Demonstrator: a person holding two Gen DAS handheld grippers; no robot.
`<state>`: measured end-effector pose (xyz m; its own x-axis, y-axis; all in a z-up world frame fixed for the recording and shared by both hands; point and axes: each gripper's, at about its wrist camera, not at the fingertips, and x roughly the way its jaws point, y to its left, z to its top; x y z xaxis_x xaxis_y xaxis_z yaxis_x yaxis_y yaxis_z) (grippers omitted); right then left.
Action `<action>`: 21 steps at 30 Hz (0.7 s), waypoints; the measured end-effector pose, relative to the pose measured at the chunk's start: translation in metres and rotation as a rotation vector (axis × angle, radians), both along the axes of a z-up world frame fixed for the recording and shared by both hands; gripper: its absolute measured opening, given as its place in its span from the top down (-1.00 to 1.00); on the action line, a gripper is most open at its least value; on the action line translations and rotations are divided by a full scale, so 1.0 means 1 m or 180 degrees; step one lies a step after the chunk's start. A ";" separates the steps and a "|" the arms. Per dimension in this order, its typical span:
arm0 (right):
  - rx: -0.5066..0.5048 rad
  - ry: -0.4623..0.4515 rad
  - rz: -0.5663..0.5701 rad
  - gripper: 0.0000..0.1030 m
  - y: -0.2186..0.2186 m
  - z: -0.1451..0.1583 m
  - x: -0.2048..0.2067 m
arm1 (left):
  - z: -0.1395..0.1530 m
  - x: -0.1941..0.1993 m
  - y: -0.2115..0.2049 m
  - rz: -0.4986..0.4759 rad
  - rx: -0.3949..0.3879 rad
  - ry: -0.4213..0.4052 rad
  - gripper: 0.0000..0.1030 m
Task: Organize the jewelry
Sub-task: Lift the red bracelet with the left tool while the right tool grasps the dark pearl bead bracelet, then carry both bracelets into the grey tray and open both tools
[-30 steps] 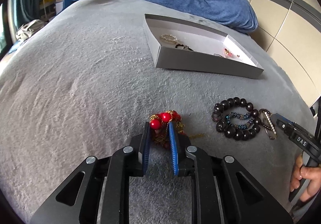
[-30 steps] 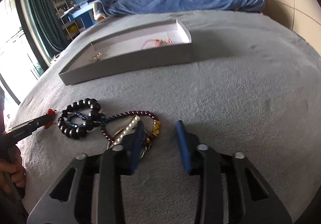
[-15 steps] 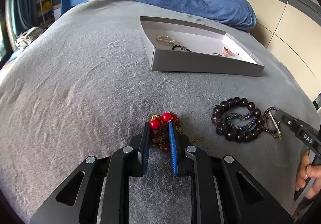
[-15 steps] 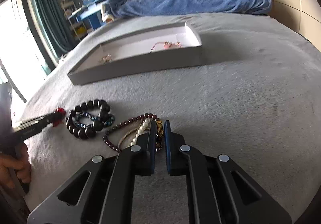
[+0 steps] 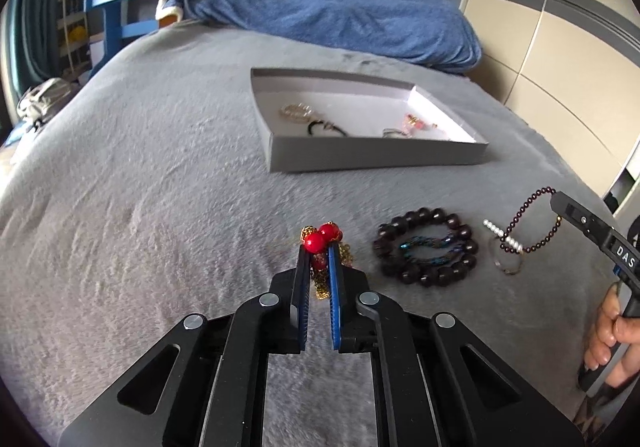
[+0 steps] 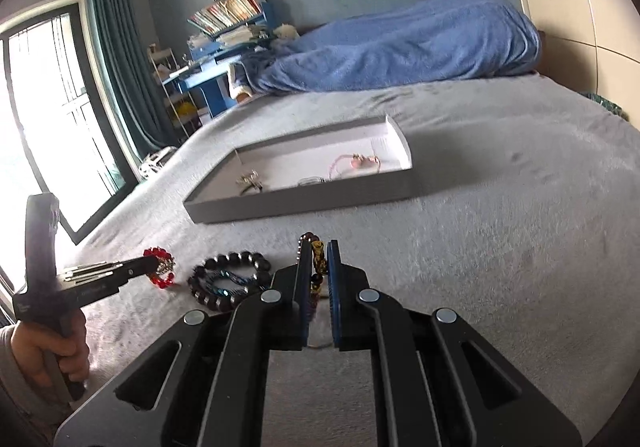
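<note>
My left gripper is closing on a red-bead and gold-chain piece. The pads press on it, and the chain hangs between them just above the grey bedspread. My right gripper is shut on a dark red bead bracelet with a gold charm. In the left wrist view that bracelet hangs as a loop from the right gripper, with a short pearl strand across it. A large dark-bead bracelet ringing a blue one lies between the grippers. The grey box holding several pieces sits beyond.
A thin ring-like bangle lies under the lifted loop. A blue blanket is heaped at the bed's far end. A cream wardrobe stands on the right. A blue desk and a window are on the left.
The right gripper closed on the dark red bracelet and lifted it off the bedspread. The left jaws narrowed on the red-bead piece and rose a little. Both views now look further up the bed.
</note>
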<state>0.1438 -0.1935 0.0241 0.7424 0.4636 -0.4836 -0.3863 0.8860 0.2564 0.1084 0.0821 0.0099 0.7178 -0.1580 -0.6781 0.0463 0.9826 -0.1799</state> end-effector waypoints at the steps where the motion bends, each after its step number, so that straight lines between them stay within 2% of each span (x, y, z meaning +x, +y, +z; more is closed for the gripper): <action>1: 0.0015 -0.0015 -0.0005 0.85 -0.001 0.003 -0.002 | 0.004 -0.002 -0.001 -0.0018 -0.0005 -0.0029 0.82; 15: 0.0056 -0.0250 -0.0077 0.85 -0.013 0.039 -0.020 | 0.053 -0.011 -0.020 -0.0187 0.0024 -0.0337 0.82; 21: 0.0030 -0.0280 -0.0068 0.85 -0.012 0.046 -0.015 | 0.070 -0.010 -0.027 -0.0219 0.0060 -0.0414 0.82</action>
<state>0.1287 -0.2052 0.0706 0.7917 0.4513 -0.4117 -0.3886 0.8921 0.2307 0.0986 0.0546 0.0801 0.7878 -0.1979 -0.5833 0.1353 0.9795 -0.1496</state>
